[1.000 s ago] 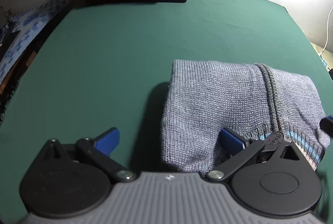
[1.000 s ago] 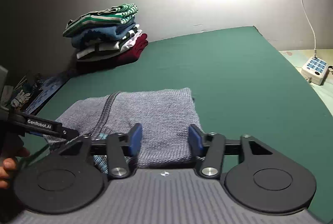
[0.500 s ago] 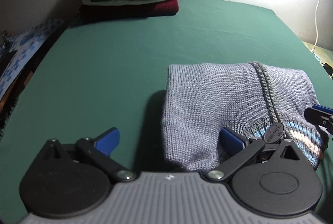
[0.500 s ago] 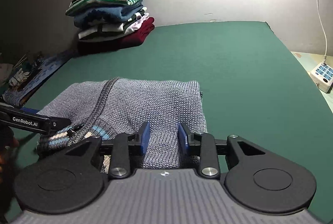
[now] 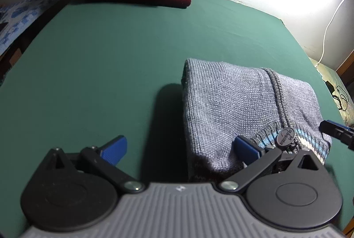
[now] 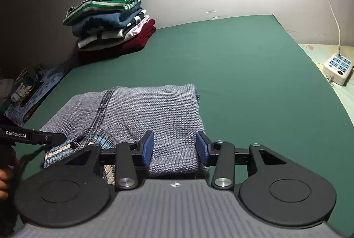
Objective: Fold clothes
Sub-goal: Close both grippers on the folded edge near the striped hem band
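Resting folded on the green table (image 6: 243,65), the grey sweater (image 6: 154,112) lies between the half-open right gripper (image 6: 174,147); the left gripper (image 5: 179,149) gapes wide, empty, beside its hem.

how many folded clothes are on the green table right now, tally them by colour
grey knit sweater: 1
green and white striped garment: 1
blue garment: 1
white and dark garment: 1
dark red garment: 1
total: 5, four of them in the stack; any thinner layers hidden in it cannot be told
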Motion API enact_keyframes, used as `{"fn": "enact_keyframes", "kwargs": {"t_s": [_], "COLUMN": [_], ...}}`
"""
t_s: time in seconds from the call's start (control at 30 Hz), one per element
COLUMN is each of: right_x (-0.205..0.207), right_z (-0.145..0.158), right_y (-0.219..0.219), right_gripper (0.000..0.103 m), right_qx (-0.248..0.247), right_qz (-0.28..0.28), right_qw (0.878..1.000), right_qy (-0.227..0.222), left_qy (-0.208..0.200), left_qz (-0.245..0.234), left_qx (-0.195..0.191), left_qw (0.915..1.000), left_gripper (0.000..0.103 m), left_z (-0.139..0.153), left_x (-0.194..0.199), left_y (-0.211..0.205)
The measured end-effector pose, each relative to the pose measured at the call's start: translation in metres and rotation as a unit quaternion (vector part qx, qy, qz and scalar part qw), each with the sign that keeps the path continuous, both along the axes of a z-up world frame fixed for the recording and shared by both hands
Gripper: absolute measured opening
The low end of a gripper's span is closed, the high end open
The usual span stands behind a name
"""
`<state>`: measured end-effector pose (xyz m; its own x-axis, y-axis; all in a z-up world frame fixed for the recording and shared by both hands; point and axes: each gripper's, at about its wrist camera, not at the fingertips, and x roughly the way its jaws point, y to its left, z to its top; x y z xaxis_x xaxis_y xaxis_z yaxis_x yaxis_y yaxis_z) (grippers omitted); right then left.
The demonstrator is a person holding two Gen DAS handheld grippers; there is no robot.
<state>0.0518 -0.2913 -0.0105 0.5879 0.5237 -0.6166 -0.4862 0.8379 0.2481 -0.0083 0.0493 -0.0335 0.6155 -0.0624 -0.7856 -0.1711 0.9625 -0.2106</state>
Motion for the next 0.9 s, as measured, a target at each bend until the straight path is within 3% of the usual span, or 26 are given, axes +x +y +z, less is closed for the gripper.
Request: {"fn": "enact_keyframes", "kwargs": {"t_s": [0.07, 0.6, 0.9], "right_x": [0.001, 0.004, 0.01], "right_z": [-0.001, -0.009, -0.019], "right_y": [-0.005, -0.021, -0.019], "right_gripper": [0.06, 0.06, 0.06], "right_qx": [-0.006, 0.028, 0.037], "right_qz": [-0.008, 0.004, -0.001], "right_qw": [1.0, 0.996, 0.992], "right_qy": [0.008, 0.082, 0.121], "left_qy": [-0.003, -0.008, 0.006], "left_qz": [-0.006, -0.053, -0.051], "left_qx": [0.008, -0.012, -0.042], "left_qw": [0.9999, 0.9985, 0.9978], "left_gripper": [0.102, 0.102, 0.102], "left_z": [0.001, 0.021, 0.011], "left_x": [-0.003, -0.032, -0.026], "left_y": [-0.002, 0.002, 0.005]}}
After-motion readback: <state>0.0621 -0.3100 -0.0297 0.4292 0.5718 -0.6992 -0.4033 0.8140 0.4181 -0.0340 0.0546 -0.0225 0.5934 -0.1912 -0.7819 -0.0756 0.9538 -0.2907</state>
